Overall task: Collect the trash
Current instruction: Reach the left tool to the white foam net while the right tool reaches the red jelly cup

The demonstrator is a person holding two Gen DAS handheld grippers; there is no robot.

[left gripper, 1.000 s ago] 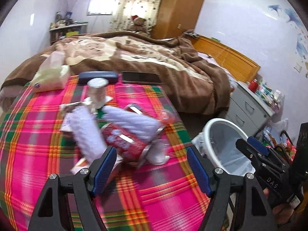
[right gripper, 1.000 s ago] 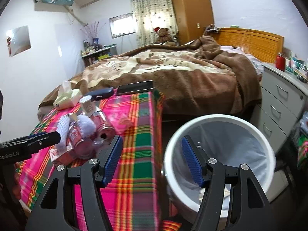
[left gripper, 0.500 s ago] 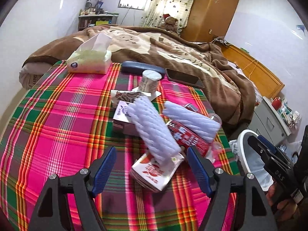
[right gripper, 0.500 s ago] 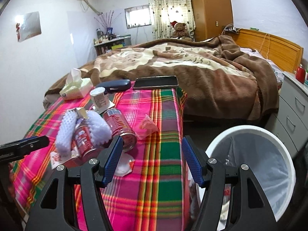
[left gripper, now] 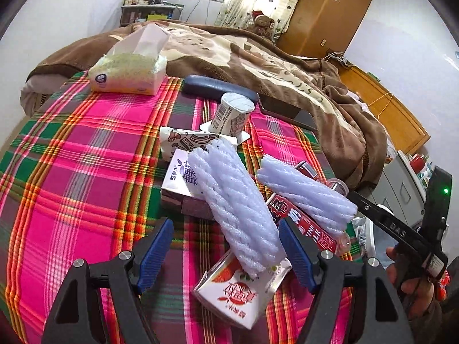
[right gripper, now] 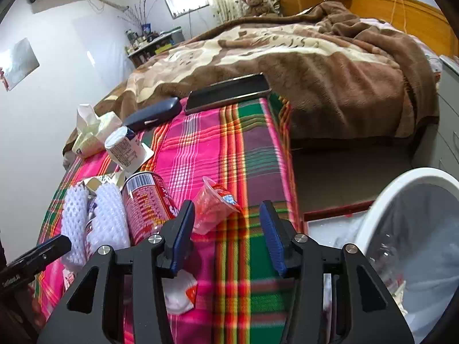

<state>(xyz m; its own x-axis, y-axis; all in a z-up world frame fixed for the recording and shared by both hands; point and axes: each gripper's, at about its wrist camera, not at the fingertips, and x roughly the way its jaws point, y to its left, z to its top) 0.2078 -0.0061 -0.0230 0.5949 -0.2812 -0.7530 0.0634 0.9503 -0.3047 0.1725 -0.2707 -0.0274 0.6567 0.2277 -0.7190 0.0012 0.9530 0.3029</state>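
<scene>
Now our left gripper [left gripper: 226, 253] hangs with its blue pads spread wide and gripping nothing, straddling the near end of a white foam fruit net [left gripper: 233, 206] that lies atop a strawberry drink carton [left gripper: 241, 292]. Just beyond, a second foam net [left gripper: 307, 197] rests across a red can [left gripper: 301, 223], and a purple-lettered white carton [left gripper: 183, 183] sits under the first net. Farther back stand a paper yogurt cup [left gripper: 232, 114], a dark glasses case [left gripper: 215, 87] and a tissue pack [left gripper: 129, 71], all on the plaid tablecloth [left gripper: 71, 172].

Our right gripper [right gripper: 228, 235] is likewise released and empty, low over the cloth's edge. A crumpled clear plastic cup [right gripper: 213, 206] lies just ahead of its left pad, touching the red can. The white trash bin [right gripper: 401, 229], lined with a clear bag, stands off the table to the right, beside the bed [right gripper: 315, 57].
</scene>
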